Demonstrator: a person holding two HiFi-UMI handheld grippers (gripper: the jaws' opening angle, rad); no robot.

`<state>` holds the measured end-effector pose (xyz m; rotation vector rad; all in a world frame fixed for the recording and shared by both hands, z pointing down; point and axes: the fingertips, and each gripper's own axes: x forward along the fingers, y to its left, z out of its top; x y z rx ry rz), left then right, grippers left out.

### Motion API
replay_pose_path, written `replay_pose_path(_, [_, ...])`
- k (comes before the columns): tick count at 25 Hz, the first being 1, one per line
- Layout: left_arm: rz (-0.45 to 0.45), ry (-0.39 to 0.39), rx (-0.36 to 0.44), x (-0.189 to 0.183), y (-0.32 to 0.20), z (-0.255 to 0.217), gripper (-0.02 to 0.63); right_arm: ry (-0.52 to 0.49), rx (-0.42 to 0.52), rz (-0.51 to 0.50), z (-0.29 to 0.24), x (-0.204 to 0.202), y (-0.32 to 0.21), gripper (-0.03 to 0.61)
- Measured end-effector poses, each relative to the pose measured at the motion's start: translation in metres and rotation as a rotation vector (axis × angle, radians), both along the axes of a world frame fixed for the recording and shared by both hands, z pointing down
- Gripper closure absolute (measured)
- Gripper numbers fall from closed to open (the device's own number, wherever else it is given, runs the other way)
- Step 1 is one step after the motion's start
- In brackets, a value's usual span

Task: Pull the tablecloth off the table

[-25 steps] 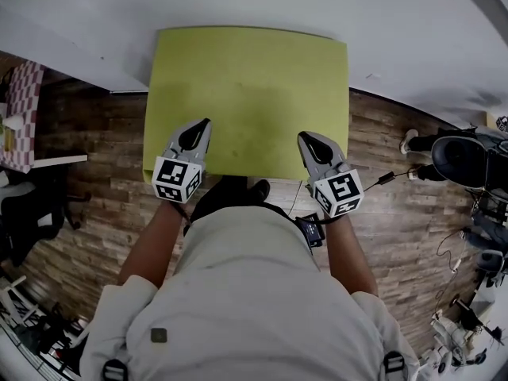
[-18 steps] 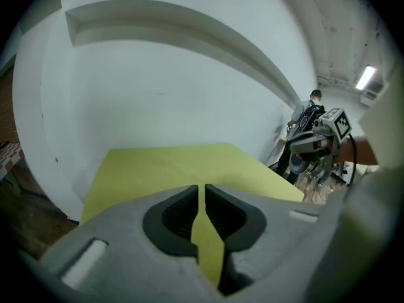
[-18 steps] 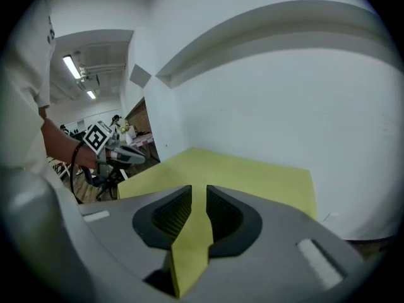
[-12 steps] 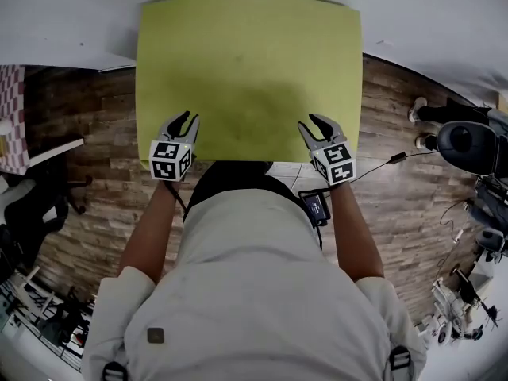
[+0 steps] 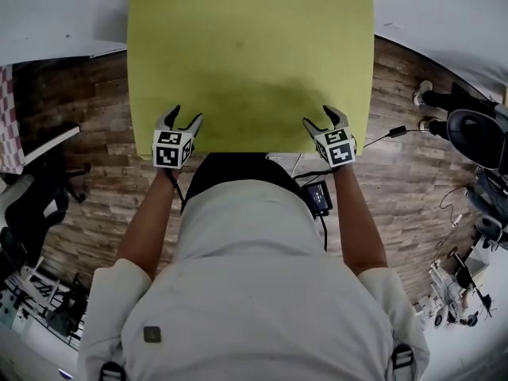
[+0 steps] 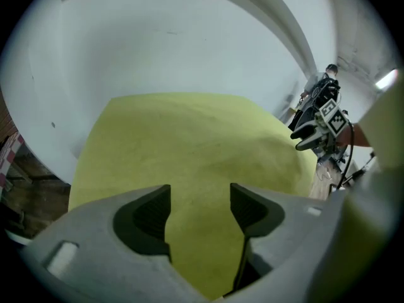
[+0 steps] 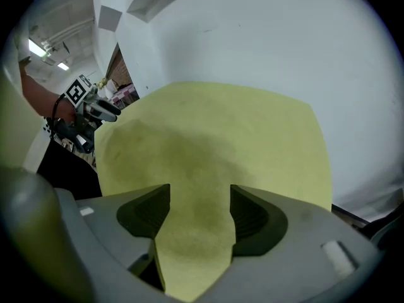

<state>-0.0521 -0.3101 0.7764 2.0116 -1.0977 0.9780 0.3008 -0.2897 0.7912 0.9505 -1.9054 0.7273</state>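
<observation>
Both left gripper [image 5: 184, 116], right gripper [image 5: 322, 117] just opened, empty, over tablecloth [image 5: 250, 46].

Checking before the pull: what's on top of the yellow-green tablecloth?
Nothing lies on the tablecloth. Only the left gripper and right gripper hang over its near edge, jaws having just been opening, nothing gripped. The table underneath is wholly covered, so unseen.

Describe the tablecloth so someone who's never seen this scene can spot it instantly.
Start at the white wall that meets the wood-plank floor. The tablecloth is the large yellow-green rectangle spread flat beside it, straight ahead of the person. It is plain and one colour all over, unlike the red-and-white checked surface at the far left edge.
</observation>
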Motion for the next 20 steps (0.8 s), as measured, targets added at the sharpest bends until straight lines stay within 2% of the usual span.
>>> replay_pose_path(6, [-0.017, -0.043, -0.064, -0.012, 0.001, 0.029, 0.257, 0.053, -0.061, -0.003, 0.023, 0.005, 0.003, 0.265])
replay_pose_path(13, [0.005, -0.116, -0.053, -0.017, 0.0, 0.041, 0.256, 0.087, -0.052, 0.005, 0.025, 0.006, 0.001, 0.275])
replay_pose_path(20, [-0.005, -0.135, -0.054, -0.017, 0.001, 0.042, 0.263, 0.093, -0.044, 0.021, 0.026, 0.005, 0.001, 0.298])
